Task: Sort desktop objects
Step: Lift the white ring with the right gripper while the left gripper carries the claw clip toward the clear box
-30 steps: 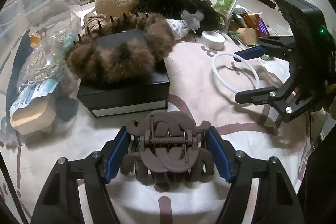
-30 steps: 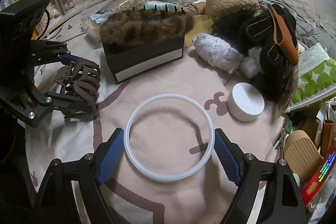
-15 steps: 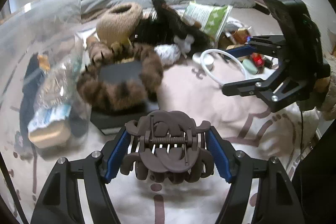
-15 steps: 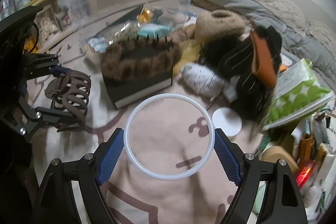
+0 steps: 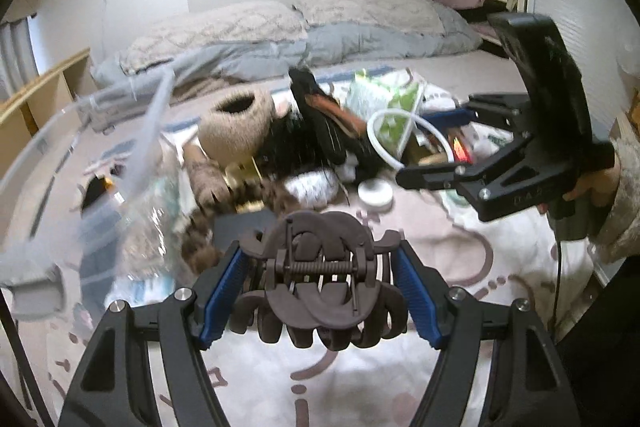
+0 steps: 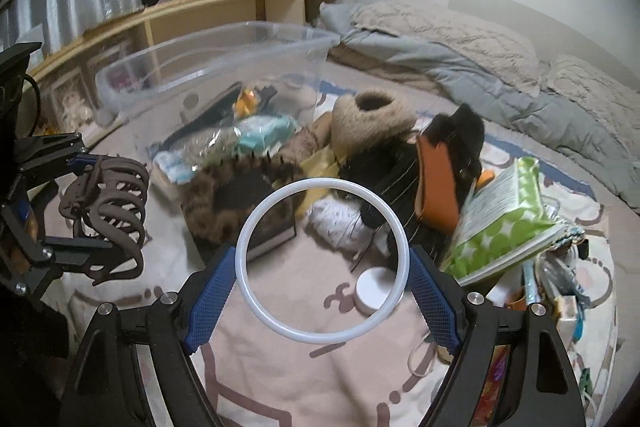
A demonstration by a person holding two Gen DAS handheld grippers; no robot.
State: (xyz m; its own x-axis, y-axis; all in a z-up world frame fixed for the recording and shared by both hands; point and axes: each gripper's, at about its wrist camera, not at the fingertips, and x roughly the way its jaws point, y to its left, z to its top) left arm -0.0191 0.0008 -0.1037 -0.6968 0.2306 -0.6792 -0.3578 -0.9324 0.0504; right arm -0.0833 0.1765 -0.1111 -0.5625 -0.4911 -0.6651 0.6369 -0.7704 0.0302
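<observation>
Pale pink blanket (image 6: 304, 367) with brown looping line-and-dot pattern, spread flat as the carrying surface. Lying directly on it: small round white lid (image 6: 374, 291); black rectangular box (image 6: 256, 227) with a pale front strip; clear plastic storage bin (image 6: 224, 67) at far left; white crocheted bundle (image 6: 340, 223); green-and-white spotted packet (image 6: 504, 223) at right, tilted against the heap; thin pale rubber band (image 6: 422, 357) near the front. Beyond, grey quilted bedding (image 6: 500, 83) bunched along the far edge.
</observation>
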